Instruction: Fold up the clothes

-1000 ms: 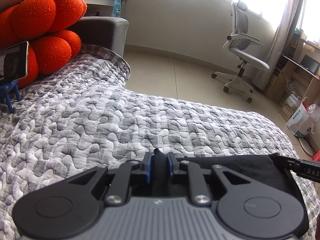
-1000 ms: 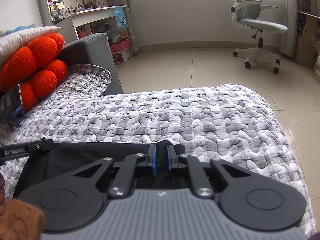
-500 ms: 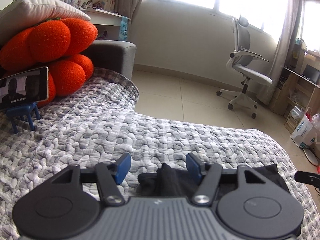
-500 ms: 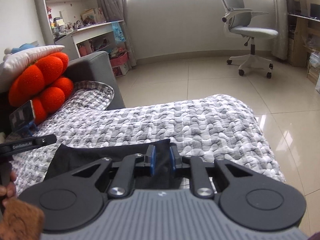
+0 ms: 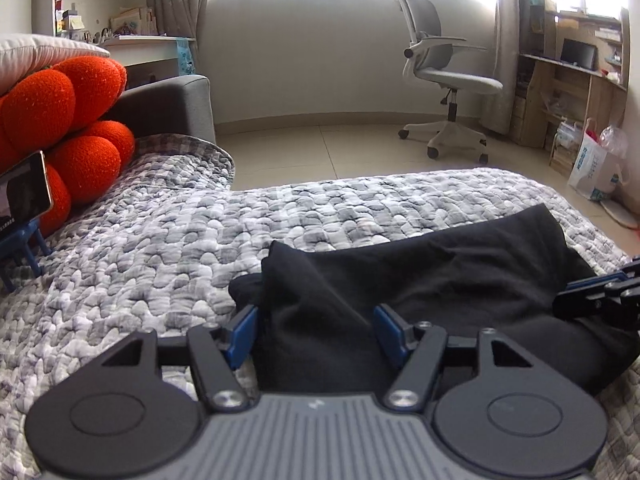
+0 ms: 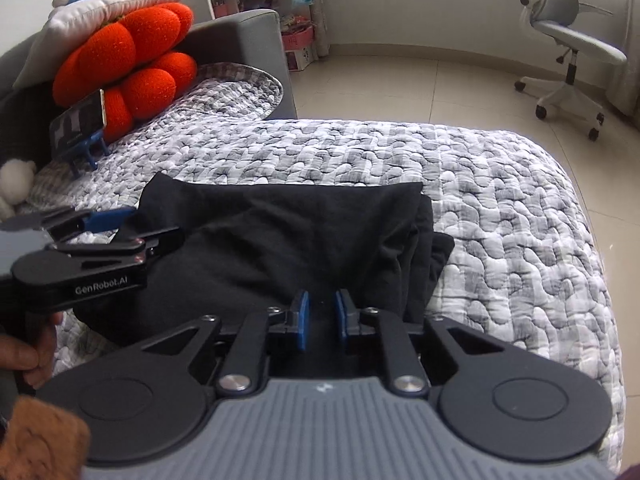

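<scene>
black garment (image 6: 288, 236) lies folded and rumpled on the quilt (image 6: 500, 184).

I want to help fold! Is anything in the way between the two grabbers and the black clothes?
Nothing visible. The black garment lies on the quilt, right between the opening left gripper pads and under the right gripper.

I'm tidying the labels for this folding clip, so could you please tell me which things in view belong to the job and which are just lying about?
Job:
black garment
left gripper, jaws opening
right gripper
quilt, the work surface

Lying about:
orange cushion
phone on blue stand
office chair
</scene>
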`<state>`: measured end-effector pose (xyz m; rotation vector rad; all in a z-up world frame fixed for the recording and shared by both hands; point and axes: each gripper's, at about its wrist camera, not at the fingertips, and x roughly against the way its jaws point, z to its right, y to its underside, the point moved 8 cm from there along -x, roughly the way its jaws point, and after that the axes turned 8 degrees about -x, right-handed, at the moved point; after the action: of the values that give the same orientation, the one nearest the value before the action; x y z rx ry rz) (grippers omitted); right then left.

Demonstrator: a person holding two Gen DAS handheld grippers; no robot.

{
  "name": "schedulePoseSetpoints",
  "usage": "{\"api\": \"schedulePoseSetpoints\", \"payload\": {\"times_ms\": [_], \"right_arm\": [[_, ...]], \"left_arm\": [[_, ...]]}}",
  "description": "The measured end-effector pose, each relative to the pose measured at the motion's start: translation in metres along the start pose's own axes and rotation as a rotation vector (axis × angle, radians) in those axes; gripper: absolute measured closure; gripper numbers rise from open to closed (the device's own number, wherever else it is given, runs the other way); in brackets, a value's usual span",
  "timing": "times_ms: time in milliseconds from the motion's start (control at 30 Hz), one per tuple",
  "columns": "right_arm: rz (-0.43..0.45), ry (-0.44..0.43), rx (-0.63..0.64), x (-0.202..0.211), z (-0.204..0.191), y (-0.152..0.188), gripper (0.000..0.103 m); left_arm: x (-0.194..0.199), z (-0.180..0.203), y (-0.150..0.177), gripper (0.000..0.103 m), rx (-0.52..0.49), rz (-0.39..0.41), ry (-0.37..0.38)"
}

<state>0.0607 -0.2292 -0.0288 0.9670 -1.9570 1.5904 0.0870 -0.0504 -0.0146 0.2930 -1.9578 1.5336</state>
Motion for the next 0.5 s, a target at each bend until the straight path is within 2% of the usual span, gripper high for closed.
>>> {"api": "schedulePoseSetpoints", "payload": {"times_ms": [200,333,500], "right_arm": [[0.000,0.043,-0.039,0.012,0.012,0.005,0.089],[0.003,0.063,-0.070,0.016,0.019,0.005,0.089],[-0.003,0.069,-0.095,0.015,0.022,0.006,0.090]], "left_arm": [[0.018,-0.011,-0.006,0.037,0.072,0.034,0.013],[0.023,-0.009,-0.003,0.037,-0.019,0.032,-0.066],[0.014,-0.013,0.011,0.036,-0.023,-0.019,-0.056]]}}
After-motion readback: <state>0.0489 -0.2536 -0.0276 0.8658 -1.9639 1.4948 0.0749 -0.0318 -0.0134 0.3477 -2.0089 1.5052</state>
